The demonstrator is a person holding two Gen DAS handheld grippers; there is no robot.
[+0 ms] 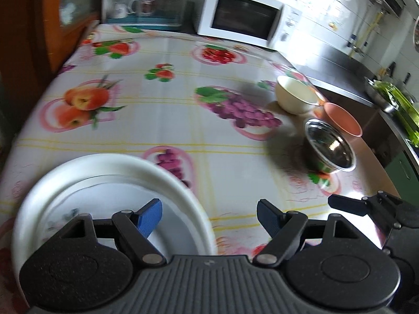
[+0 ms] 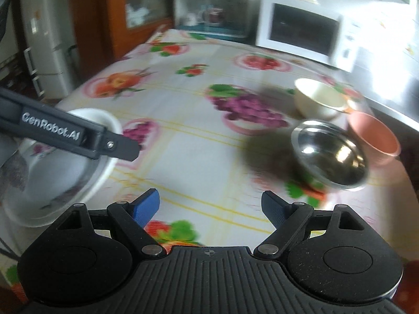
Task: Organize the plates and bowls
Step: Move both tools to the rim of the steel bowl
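A white plate point(image 1: 112, 183) lies at the table's near left. My left gripper point(image 1: 209, 218) hangs open above its right rim, one blue pad over the plate and the other over the cloth, touching nothing. At the right stand three bowls close together: a cream bowl point(image 1: 296, 94), a pink bowl point(image 1: 343, 120) and a steel bowl point(image 1: 330, 147). My right gripper point(image 2: 210, 209) is open over bare cloth, short of the steel bowl point(image 2: 330, 154). The cream bowl point(image 2: 319, 99) and pink bowl point(image 2: 374, 136) sit behind it. The white plate point(image 2: 65, 183) shows at the left under a black bar point(image 2: 65, 133) of the left gripper.
The table point(image 1: 170, 120) wears a fruit-print cloth. At its back stand a white microwave point(image 1: 243, 15) and a clear box of cups point(image 1: 146, 0). A wooden cabinet point(image 1: 65, 13) flanks the left. A steel counter point(image 1: 340, 62) with greens runs along the right.
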